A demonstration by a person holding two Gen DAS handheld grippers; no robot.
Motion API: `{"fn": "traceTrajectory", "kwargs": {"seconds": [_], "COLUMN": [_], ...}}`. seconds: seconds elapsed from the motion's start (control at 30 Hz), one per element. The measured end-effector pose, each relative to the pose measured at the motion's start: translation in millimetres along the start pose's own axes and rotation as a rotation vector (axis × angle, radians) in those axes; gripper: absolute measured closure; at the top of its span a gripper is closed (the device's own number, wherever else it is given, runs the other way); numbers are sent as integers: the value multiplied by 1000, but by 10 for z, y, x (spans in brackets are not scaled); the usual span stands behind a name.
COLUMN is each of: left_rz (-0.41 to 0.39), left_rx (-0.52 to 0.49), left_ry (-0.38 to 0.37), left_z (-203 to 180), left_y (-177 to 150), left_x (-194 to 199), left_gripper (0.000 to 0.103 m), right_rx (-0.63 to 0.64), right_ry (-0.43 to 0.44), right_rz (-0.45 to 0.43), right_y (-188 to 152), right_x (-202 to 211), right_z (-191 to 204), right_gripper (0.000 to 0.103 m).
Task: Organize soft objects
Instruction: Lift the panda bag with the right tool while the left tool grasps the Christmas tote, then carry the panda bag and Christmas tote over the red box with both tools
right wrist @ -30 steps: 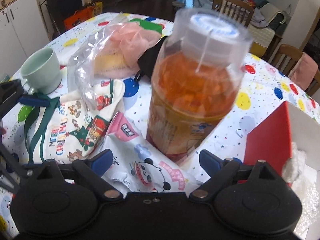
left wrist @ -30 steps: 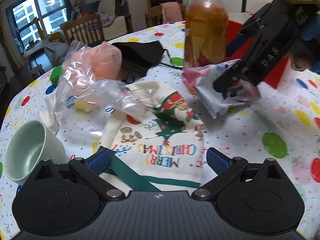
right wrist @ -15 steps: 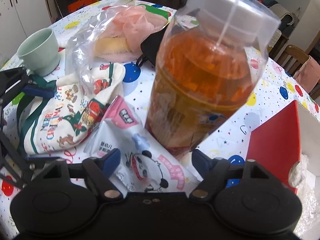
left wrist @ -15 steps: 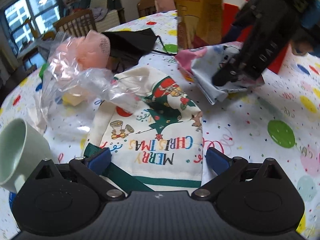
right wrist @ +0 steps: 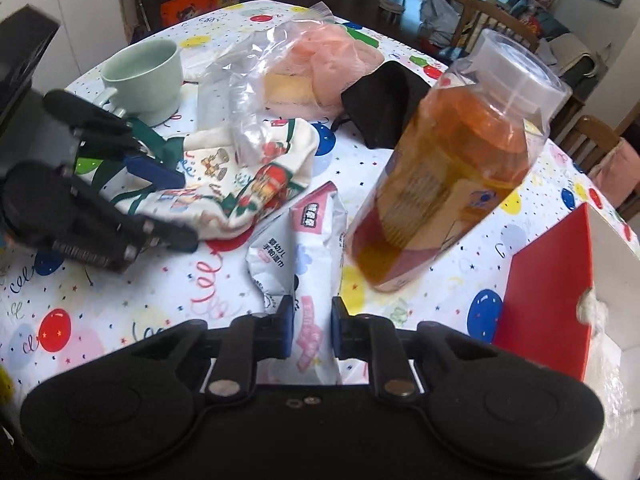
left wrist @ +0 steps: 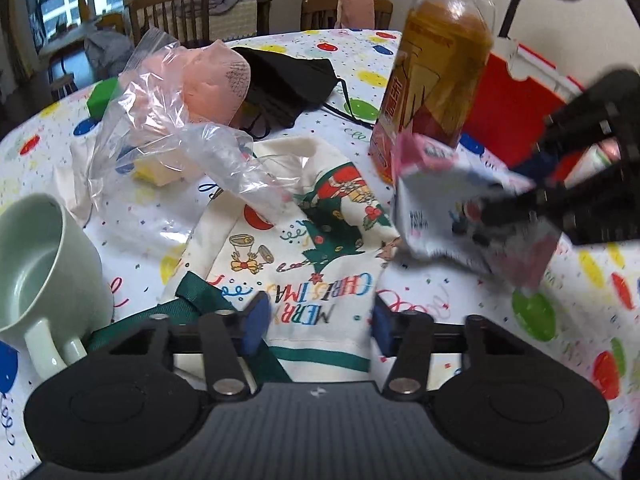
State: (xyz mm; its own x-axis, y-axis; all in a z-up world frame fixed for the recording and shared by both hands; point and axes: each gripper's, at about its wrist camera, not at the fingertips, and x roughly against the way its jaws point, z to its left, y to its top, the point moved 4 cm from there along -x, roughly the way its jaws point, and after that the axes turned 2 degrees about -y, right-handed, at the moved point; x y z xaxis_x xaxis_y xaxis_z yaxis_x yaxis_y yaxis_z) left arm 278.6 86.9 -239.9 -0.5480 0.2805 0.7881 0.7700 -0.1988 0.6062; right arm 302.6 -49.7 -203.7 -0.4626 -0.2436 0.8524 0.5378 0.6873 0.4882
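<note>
A white and pink wet-wipe pack [right wrist: 304, 256] is pinched between my right gripper's [right wrist: 312, 330] fingers and held just above the table; it also shows in the left wrist view [left wrist: 460, 216]. A cream Christmas cloth bag [left wrist: 304, 248] with green straps lies flat on the table. My left gripper [left wrist: 316, 324] stands half closed around the cloth's near edge, its pads apart from the cloth. A clear plastic bag [left wrist: 176, 120] holding pink and yellow soft things lies beyond, with a black face mask [left wrist: 292, 84] behind it.
A tall bottle of orange drink [right wrist: 452, 184] stands right next to the wipe pack. A pale green mug [left wrist: 44, 264] sits left of the cloth. A red and white box [right wrist: 560, 280] stands at the right. Chairs ring the round table.
My right gripper has closed on the wipe pack and lifted it. My left gripper's fingers have narrowed around the cloth's near edge.
</note>
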Motion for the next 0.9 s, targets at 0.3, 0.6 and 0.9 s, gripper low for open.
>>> {"fn": "traceTrajectory", "kwargs": {"seconds": [0.3,0.6,0.9], "left_rz": [-2,-31,-90], "left_rx": [108,157,213], "left_ry": [-48,-59,-144], "left_z": [66,1,-201], "left_y": [111,263,422], "left_x": [93,353,768], "left_gripper": [89,93,95], "right_rx": [-302,-520,-627], "right_ry": [-27,-3,-6], "right_rz": [-72,-181,-254], "right_y": [-170,-327,-473], "right_x": [258,761,1201], "right_z": [-77,-214,-413], "right_gripper": [90,90,90]}}
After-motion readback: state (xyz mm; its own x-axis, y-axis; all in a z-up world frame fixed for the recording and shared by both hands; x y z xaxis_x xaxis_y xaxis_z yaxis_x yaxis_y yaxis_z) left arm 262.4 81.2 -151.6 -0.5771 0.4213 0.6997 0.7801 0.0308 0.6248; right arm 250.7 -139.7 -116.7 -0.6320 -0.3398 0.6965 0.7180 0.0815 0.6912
